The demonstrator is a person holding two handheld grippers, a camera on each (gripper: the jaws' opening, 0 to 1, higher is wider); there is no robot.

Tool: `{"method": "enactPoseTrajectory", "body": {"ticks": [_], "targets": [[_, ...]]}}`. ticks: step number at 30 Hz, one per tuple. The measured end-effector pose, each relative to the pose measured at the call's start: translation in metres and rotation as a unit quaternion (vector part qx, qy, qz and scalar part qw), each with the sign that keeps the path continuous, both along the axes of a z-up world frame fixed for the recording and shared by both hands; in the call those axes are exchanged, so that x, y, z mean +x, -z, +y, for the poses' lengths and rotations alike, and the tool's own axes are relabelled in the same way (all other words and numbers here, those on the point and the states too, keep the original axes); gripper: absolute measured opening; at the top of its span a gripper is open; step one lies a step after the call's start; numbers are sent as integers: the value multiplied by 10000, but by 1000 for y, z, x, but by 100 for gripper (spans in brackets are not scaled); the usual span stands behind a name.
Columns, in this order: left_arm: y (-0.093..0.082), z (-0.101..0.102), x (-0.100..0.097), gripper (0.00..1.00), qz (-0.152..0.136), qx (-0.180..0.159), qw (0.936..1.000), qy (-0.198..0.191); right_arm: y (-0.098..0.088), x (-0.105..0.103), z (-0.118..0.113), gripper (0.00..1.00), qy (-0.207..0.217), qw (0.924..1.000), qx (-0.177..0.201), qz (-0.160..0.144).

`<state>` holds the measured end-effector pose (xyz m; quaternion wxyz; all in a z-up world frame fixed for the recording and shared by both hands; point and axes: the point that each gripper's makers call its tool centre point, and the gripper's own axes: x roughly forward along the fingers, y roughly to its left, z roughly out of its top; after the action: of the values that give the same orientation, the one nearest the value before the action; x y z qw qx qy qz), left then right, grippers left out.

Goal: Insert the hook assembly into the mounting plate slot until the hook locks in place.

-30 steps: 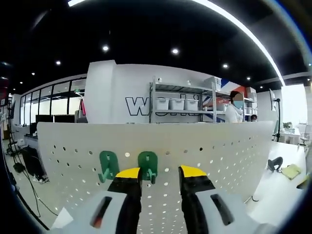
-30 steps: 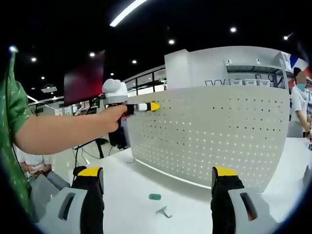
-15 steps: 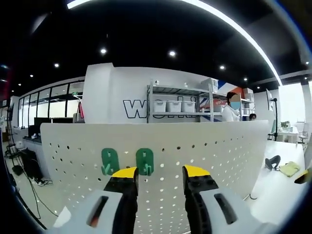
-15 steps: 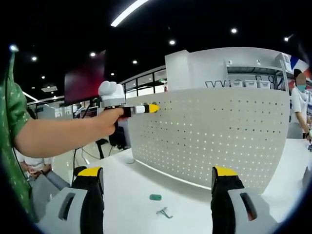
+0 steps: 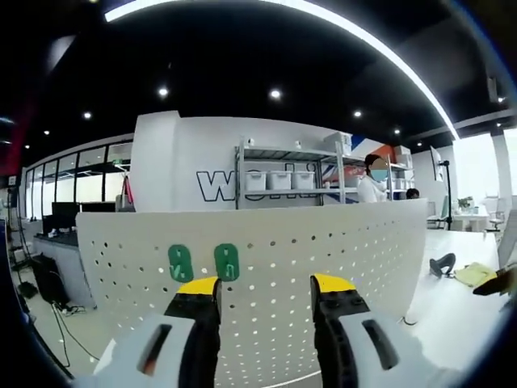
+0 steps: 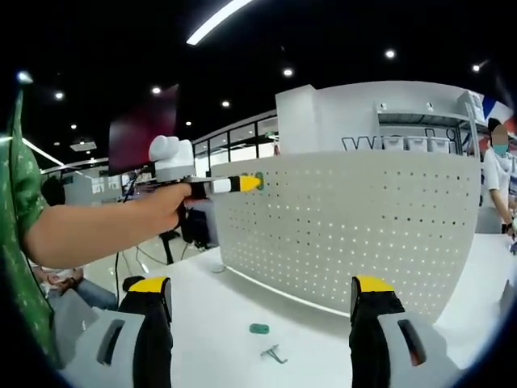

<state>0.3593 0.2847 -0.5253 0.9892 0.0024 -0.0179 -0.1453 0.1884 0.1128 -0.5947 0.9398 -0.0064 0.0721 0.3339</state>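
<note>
green hooks [image 5: 203,263] sit seated on the pegboard [image 5: 323,250]; your left gripper [image 5: 265,284] has backed off since a second ago, jaws parted and empty. your right gripper [image 6: 258,284] gapes empty above a spare green piece [image 6: 258,328].

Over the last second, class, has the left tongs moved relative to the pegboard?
Yes. In the right gripper view the left tongs have drawn back from the pegboard, away from its green hooks.
</note>
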Motion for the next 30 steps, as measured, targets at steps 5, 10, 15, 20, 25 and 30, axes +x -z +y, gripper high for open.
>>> {"method": "enactPoseTrajectory", "body": {"ticks": [5,10,15,20,25,30], "targets": [[-8,-6,-15,48,-114,13,9999,119,-2,-2,1,93,5,10000,3,-28],[-15,-8,-32,50,-204,-53,9996,198,-4,-4,1,93,10,10000,-6,-44],[-24,-9,-49,51,-303,-42,9991,288,-6,-6,2,93,14,10000,-12,-64],[-30,-7,-61,53,-369,-59,9987,347,-10,-9,4,93,1,9999,-14,-103],[-29,-9,-77,55,-375,58,9984,425,-12,-13,4,93,21,9999,-34,-126],[-26,-10,-91,56,-409,173,9979,473,-13,-20,6,93,52,9999,-58,-135]]}}
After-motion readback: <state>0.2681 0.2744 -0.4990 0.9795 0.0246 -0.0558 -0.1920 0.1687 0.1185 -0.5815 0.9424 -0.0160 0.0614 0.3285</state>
